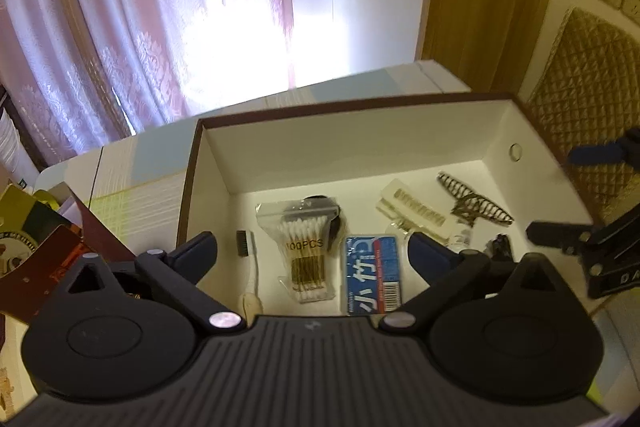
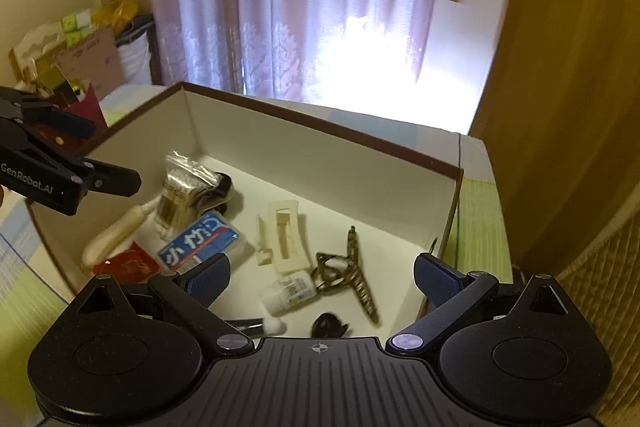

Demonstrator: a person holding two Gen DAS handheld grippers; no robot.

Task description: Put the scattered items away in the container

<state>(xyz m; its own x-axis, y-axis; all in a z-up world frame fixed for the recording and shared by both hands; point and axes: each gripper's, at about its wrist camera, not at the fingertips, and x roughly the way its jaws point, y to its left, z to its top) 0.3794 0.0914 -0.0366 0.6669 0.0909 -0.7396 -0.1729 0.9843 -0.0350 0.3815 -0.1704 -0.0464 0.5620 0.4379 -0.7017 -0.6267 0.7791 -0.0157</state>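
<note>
A brown-rimmed box with white walls (image 1: 360, 131) (image 2: 320, 147) holds several small items. Under my left gripper (image 1: 316, 253), which is open and empty, lie a bag of cotton swabs (image 1: 306, 251), a blue floss box (image 1: 372, 273) and a white-handled brush (image 1: 248, 267). My right gripper (image 2: 320, 279) is also open and empty, above a small white bottle (image 2: 288, 291), a cream hair clip (image 2: 284, 239), a leopard-print claw clip (image 2: 352, 271) and a small black item (image 2: 328, 325). A red packet (image 2: 128, 267) lies by the brush (image 2: 116, 235). Each gripper shows at the edge of the other's view (image 1: 576, 193) (image 2: 100, 155).
The box sits on a table with a pale green and blue cloth (image 1: 140, 187). Bags and cardboard boxes (image 2: 92, 55) are piled to the left of the table. Pink curtains (image 2: 300, 7) hang behind, and a quilted gold cushion (image 1: 592, 107) stands on the right.
</note>
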